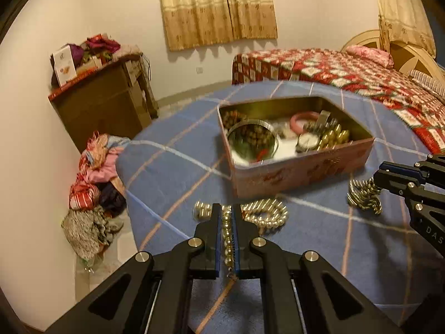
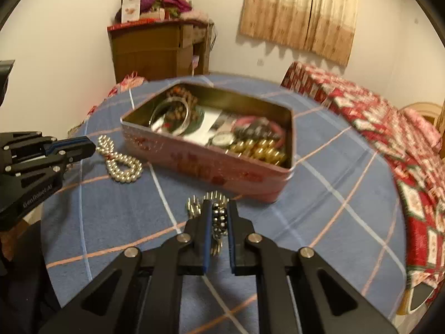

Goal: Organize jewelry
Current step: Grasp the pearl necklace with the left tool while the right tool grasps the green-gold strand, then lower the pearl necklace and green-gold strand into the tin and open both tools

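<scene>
Blue checked cloth covers the tabletop [image 1: 167, 172] where I work. At its far middle sits an open pink tin [image 1: 300, 171], already holding bangles, a wristwatch [image 1: 307, 141], gold beads and a pink bracelet [image 1: 301, 118], so I judge much of the sorting done.

My left gripper [image 1: 228, 224] has its fingers narrowed onto a strand of the pearl necklace [image 1: 264, 215], whose loops still lie on the cloth just near of the tin. My right gripper [image 2: 219, 218] has its fingers closed on a spiky metal bracelet [image 2: 219, 217], also near of the tin and to the right of the pearls.

These two pieces are the only jewelry I see outside the tin; both seem left to carry in. A bed [image 1: 361, 78] stands far right
</scene>
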`<state>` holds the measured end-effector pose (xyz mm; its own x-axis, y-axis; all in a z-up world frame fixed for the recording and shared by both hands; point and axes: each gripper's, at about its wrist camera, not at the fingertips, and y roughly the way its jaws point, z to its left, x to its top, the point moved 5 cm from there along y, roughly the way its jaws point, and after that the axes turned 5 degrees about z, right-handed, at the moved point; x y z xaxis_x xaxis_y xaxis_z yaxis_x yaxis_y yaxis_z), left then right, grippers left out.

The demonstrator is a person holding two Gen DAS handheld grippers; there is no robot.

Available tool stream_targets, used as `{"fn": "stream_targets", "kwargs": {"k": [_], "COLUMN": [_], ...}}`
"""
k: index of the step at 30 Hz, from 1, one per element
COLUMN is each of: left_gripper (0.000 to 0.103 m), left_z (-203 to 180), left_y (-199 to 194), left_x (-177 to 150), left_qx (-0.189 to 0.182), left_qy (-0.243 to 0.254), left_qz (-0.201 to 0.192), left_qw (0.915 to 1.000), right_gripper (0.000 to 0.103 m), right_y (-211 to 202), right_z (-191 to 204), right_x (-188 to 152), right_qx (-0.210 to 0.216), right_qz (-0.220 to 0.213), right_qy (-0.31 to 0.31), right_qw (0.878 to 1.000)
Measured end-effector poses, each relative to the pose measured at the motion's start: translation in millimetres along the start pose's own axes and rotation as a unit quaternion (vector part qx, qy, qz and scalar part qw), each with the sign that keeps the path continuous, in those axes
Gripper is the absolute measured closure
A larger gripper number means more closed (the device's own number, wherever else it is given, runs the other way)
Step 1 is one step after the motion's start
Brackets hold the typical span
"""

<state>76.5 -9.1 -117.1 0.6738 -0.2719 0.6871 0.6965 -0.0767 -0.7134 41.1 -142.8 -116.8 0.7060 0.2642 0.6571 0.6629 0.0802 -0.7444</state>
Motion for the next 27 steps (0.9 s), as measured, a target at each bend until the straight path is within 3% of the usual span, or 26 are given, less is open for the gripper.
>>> {"fn": "stream_targets", "kwargs": {"k": [3,8,12,16,18,20,21,22,27], "left_gripper": [0.103,0.103,0.103,0.102,0.09,0.039,0.03,0.026,0.026], "left_z": [-2,-6,-7,-16,-14,-11,-12,-11,-17], "left_y": [-18,-40,-42,-26,-8,0,1,2,16], "left_x": [10,25,28,20,14,8,6,4,-5], "left_qx": [-0.004,-0.009,-0.017,-0.018,-0.027,-0.013,-0.011,-0.006,-0.015], "left_qy": [0.004,0.014,0.023,0.043,0.031,0.029,0.03,0.031,0.054], "left_qz": [-0.02,-0.044,-0.046,-0.024,0.01,0.016,0.01,0.004,0.027], "left_qw": [0.9998,0.9989,0.9985,0.9986,0.9991,0.9994,0.9994,0.9995,0.9981], "right_gripper": [0.091,0.091,0.091,0.091,0.091,0.091,0.091,0.091,0.091], "right_y": [-12,-36,-45,-47,-46,-44,-43,-41,-38], "right_z": [-5,-14,-20,-25,-26,-26,-27,-27,-33], "right_x": [8,18,25,27,25,21,19,17,11], "right_qx": [-0.008,-0.009,-0.011,-0.011,-0.01,-0.008,-0.007,-0.007,-0.006], "right_qz": [-0.019,-0.048,-0.064,-0.069,-0.069,-0.067,-0.065,-0.063,-0.059], "right_qy": [-0.002,0.004,0.01,0.014,0.016,0.018,0.019,0.02,0.029], "right_qw": [1.0,0.999,0.998,0.997,0.997,0.998,0.998,0.998,0.998]}}
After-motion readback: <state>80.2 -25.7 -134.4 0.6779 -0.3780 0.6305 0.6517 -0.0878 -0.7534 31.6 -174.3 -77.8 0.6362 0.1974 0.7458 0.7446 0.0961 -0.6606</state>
